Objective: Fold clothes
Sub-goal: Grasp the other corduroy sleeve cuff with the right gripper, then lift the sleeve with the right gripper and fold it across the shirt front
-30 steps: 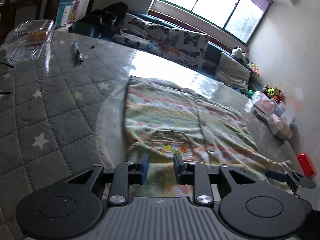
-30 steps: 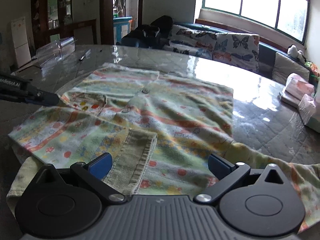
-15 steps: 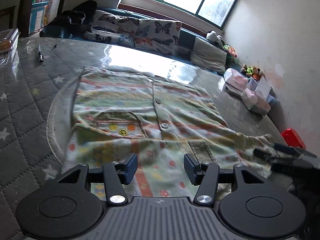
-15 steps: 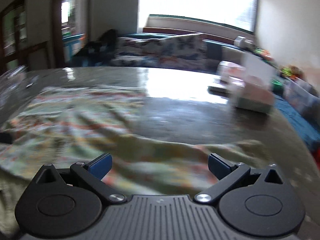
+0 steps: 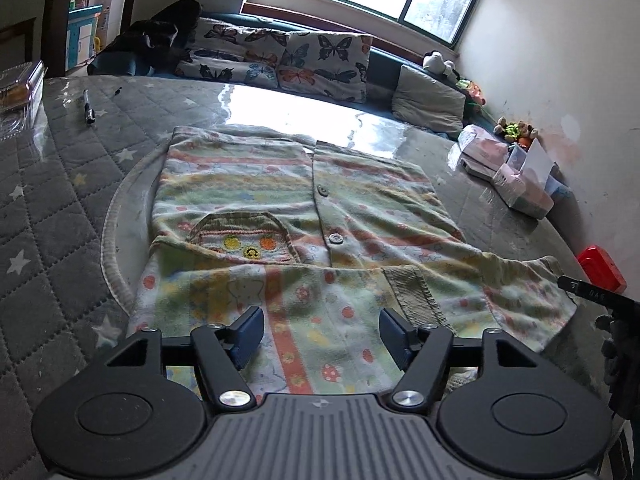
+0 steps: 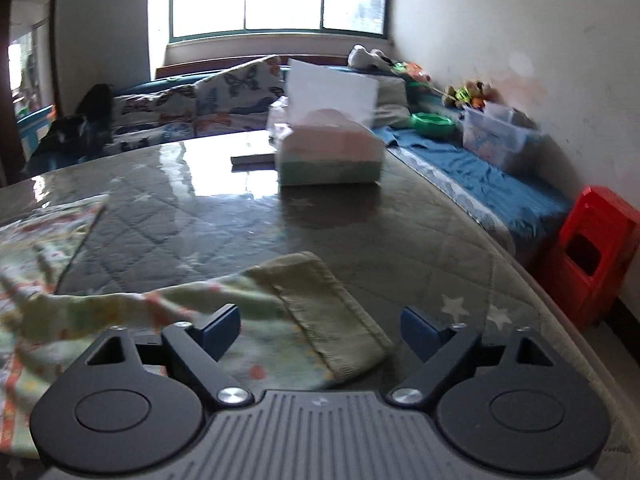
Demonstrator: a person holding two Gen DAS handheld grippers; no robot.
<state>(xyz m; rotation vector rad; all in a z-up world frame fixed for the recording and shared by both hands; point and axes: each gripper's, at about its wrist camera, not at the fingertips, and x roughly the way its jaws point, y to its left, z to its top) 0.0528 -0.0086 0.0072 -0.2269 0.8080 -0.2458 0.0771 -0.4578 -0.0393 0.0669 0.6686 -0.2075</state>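
Quilted table (image 5: pixel 60 200) carries our cardigan (image 5: pixel 280 200), one sleeve folded; both grippers (image 5: pixel 321 334) (image 6: pixel 320 330) gape empty; next we pinch the other sleeve (image 6: pixel 304 300).

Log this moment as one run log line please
step: fold clothes | left gripper: open above cardigan | right gripper: open at sleeve cuff

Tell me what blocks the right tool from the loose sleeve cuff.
Nothing visible does. The sleeve cuff lies flat on the table just ahead of the open right tool; the tissue box sits far beyond.
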